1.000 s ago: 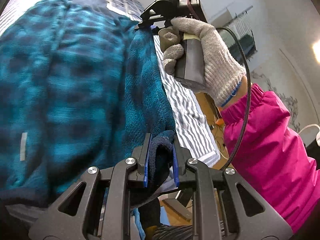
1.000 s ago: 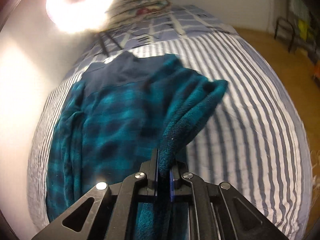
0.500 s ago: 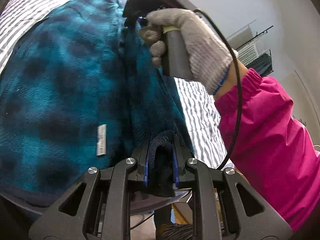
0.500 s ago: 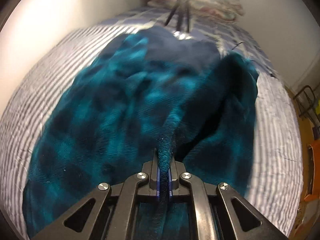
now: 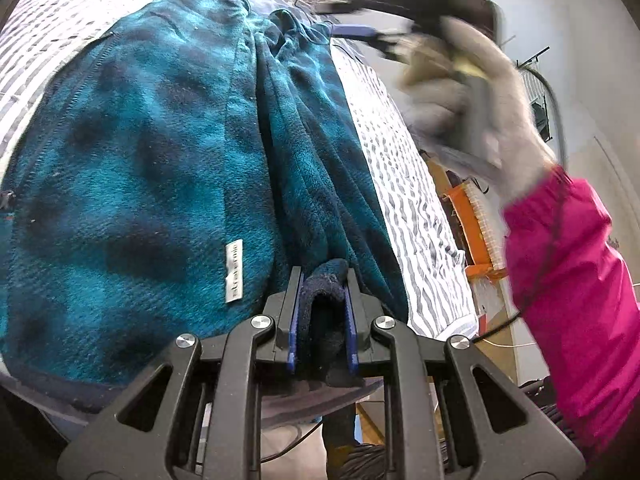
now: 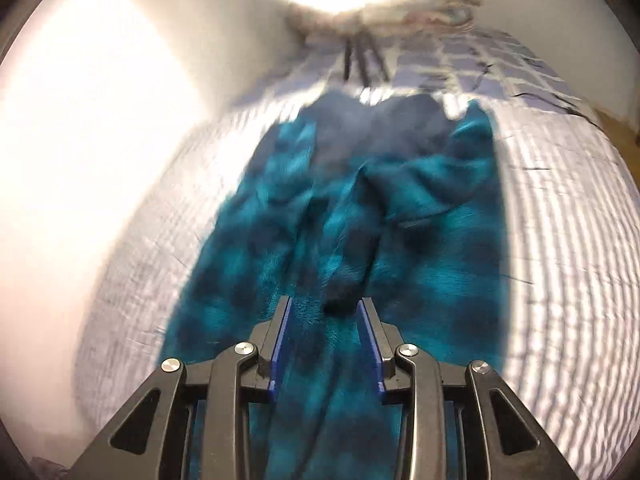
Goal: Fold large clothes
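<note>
On the striped bed [image 5: 404, 184], the left gripper [image 5: 322, 280] clamped the teal fleece's [image 5: 140, 168] dark hem at six o'clock; the right gripper's [image 6: 326, 308] jaws were opening, pads clear of cloth

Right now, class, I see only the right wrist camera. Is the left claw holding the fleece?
Observer: Yes. The left claw is shut on a dark edge of the fleece.
Operator: Is any tag showing?
Observer: A white label lies on the fleece, just left of that claw.
Operator: What is beside the bed?
Observer: An orange object stands past the right edge of the striped bedsheet.
</note>
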Motion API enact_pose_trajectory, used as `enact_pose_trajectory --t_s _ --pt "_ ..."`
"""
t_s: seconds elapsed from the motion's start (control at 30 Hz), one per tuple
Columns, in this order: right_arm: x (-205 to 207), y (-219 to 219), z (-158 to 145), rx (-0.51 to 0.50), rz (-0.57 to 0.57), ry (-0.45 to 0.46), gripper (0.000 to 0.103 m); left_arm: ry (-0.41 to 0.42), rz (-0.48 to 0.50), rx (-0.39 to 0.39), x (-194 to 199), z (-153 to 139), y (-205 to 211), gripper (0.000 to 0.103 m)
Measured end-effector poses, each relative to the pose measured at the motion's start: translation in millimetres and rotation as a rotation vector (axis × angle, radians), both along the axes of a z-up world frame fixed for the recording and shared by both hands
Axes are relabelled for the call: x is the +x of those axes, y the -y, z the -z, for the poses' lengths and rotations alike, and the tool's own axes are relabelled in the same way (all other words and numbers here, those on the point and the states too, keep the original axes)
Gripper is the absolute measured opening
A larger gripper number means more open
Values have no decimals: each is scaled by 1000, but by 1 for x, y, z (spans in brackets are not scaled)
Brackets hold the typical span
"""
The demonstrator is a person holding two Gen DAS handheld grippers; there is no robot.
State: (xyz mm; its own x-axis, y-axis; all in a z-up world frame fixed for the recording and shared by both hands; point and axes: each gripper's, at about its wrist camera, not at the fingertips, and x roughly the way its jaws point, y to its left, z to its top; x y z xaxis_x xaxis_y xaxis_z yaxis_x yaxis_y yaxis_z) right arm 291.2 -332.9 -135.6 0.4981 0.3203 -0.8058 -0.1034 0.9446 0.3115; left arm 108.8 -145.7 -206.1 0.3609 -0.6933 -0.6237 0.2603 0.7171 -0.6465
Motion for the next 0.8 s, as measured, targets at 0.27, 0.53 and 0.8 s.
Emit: enact_pose_trajectory --t_s 0.27,0.53,0.8 --pt "-91 31 -8 -36 -29 -24 29 0 15 18 -7 -10 -6 18" --pt "-160 -13 60 -3 -134 -145 29 36 13 62 -19 -35 -42 23" --pt "-241 -41 22 -45 -317 -67 28 120 -32 151 5 -74 -92 23"
